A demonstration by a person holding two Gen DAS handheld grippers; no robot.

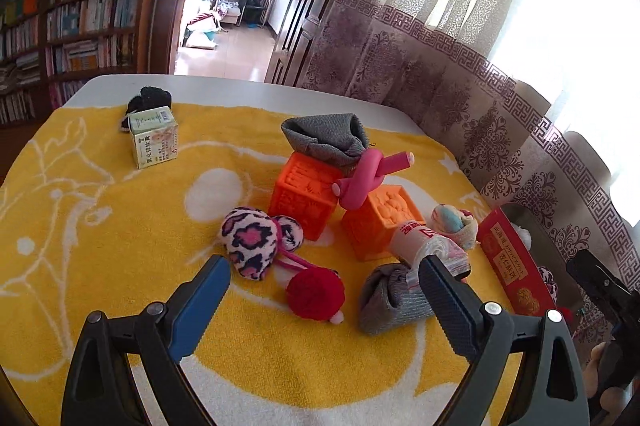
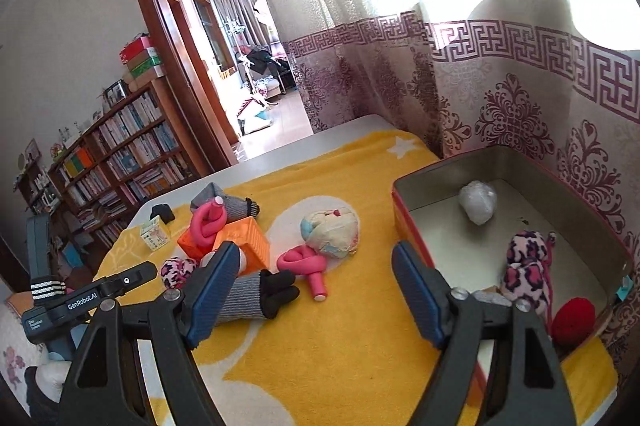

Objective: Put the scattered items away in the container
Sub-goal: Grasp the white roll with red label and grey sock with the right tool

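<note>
I'm seeing the right finger (image 1: 448, 306) covering part of the grey sock roll (image 1: 384, 302); the red tin (image 1: 516, 262) is running behind the gripper frame, its label too small to read.

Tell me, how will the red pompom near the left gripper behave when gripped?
The red pompom looks fuzzy and yarn-like, so it will probably squash between the fingers and weigh little. Being round, it may roll on the yellow towel if pushed.

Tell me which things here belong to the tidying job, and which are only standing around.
Job: tin, orange cubes, pink knot, leopard toy, red ball, grey sock, small carton.

Not job: bookshelf, curtain, yellow towel.
</note>
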